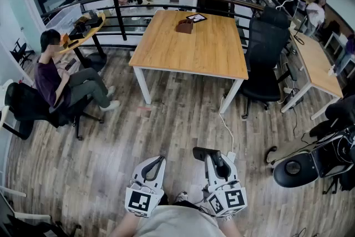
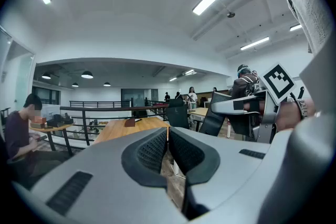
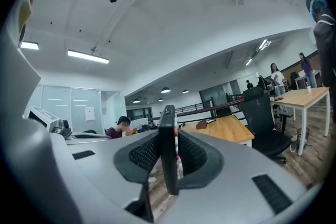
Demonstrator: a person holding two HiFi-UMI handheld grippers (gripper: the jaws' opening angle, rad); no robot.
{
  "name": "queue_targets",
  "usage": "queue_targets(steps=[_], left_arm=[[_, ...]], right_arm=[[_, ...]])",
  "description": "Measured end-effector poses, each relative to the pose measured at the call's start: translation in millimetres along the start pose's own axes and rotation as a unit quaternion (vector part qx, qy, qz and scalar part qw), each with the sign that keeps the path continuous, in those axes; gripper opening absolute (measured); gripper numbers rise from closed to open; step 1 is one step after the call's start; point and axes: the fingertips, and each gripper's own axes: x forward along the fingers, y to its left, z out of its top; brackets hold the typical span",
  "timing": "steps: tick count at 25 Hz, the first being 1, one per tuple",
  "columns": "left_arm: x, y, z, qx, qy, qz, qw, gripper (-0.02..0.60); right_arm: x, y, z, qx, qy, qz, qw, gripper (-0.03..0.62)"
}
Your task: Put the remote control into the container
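Note:
A black remote control (image 3: 168, 165) stands edge-on between the pads of my right gripper (image 3: 169, 136), which is shut on it. In the head view the remote (image 1: 204, 152) pokes out of the right gripper (image 1: 209, 155) low in the picture, above the wooden floor. My left gripper (image 1: 155, 162) beside it is shut with nothing between its jaws, as the left gripper view (image 2: 167, 145) also shows. The brown container (image 1: 184, 26) sits at the far end of the wooden table (image 1: 188, 53), well ahead of both grippers. It also shows small in the right gripper view (image 3: 201, 125).
A person (image 1: 58, 83) sits on a chair at the left. A black office chair (image 1: 265, 61) stands at the table's right side, and a white cable (image 1: 225, 119) trails over the floor. Another black chair (image 1: 313, 161) is at the lower right. A flat tablet-like item (image 1: 196, 18) lies beside the container.

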Motion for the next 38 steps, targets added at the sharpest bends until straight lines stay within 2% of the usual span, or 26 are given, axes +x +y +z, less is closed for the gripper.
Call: queue_targets(steps=[4,8,15,20,27,30,34,38], left_arm=[[-0.6,-12.8,12.0,0.002,-0.019,-0.010,0.9998,0.020],[10.9,-15.0,2.4,-0.008,-0.012,-0.016,0.9998,0.020],[58.3,21.4,-8.3,-0.028,-0.011,-0.025,0.9992,0.020],[109.2,80.7,-9.3,-0.035,-0.003,-0.034,0.9988,0.020],[182.6,166.5,-0.2,-0.028,-0.031,-0.058,0.9975,0.020],[199.1,203.3,6.0,-0.033,-0.037,-0.060,0.9970,0.020],[214.6,251.7,2.6,-0.029,-0.033,-0.053,0.9976,0.020],[223.9,280.5,-6.9,-0.027,-0.024,-0.047,0.9982,0.020]], right_arm=[[-17.0,-6.5,-0.6,0.003,0.001,-0.014,1.000,0.103],[-17.6,-20.3,-6.6,0.005,0.006,-0.027,1.000,0.103],[20.9,-39.3,-18.0,0.007,0.032,-0.058,0.998,0.103],[93.7,-43.9,-11.7,-0.002,0.034,-0.065,0.997,0.103],[207.8,-35.9,7.9,-0.015,0.026,-0.076,0.997,0.103],[244.0,-29.1,11.8,-0.012,0.024,-0.085,0.996,0.103],[289.9,-13.1,3.4,0.000,0.036,-0.076,0.996,0.103],[319.6,-4.4,-5.4,0.000,0.045,-0.066,0.997,0.103]])
